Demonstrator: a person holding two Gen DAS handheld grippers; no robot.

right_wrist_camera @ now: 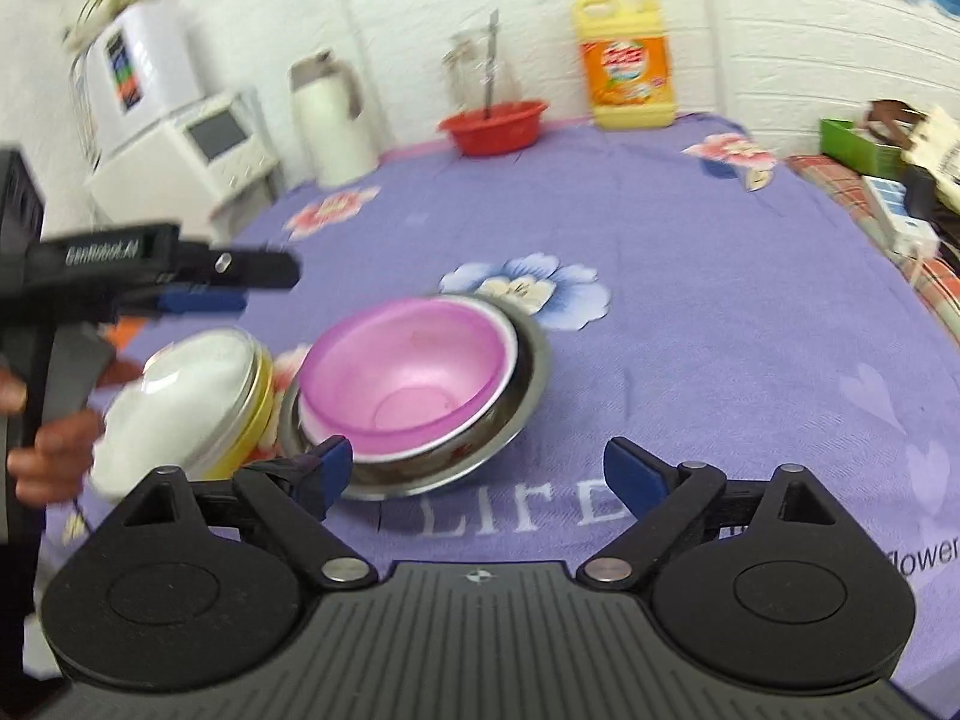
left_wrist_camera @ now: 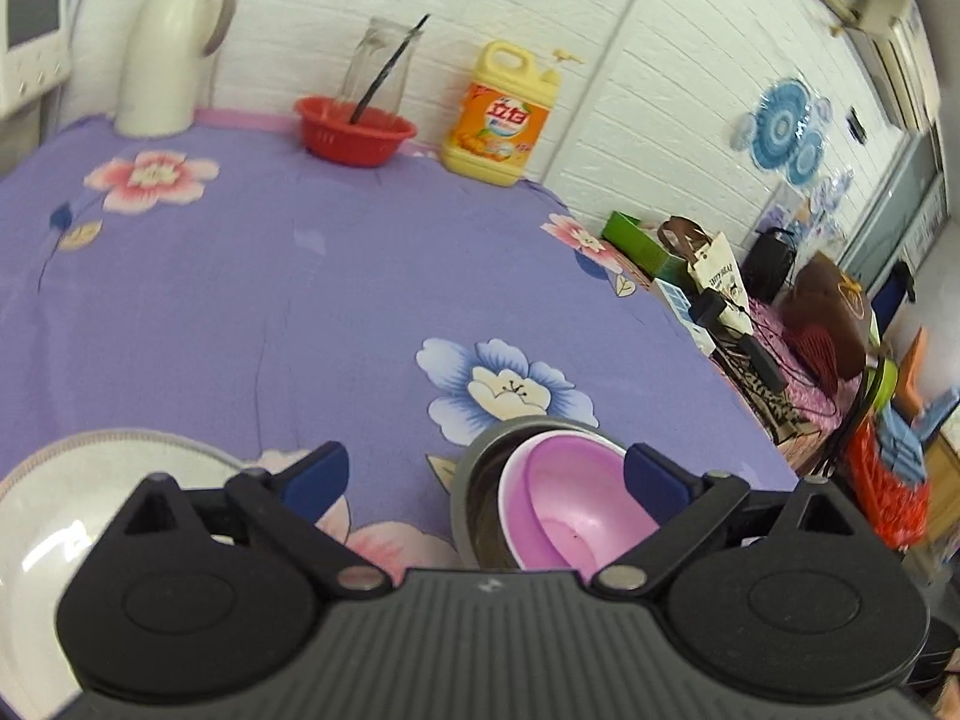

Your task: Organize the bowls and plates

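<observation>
Translucent pink plastic bowl (right_wrist_camera: 408,375) nested in round stainless steel bowl (right_wrist_camera: 510,420), white plate stack (right_wrist_camera: 180,402) touching its left; both grippers, left gripper (left_wrist_camera: 486,474) and right gripper (right_wrist_camera: 477,468), spread empty; likely light, slippery, pinch pink rim.

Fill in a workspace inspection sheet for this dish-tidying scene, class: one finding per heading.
Surface: purple floral tablecloth.
Job's things: pink bowl nested in steel bowl; white plate stacked on yellow dish.
Clutter: red basket, glass jar, detergent bottle, thermos jug.
Grippers: left gripper open; right gripper open.
Cables: black cords beyond the table edge.
Surroundings: white brick wall.
</observation>
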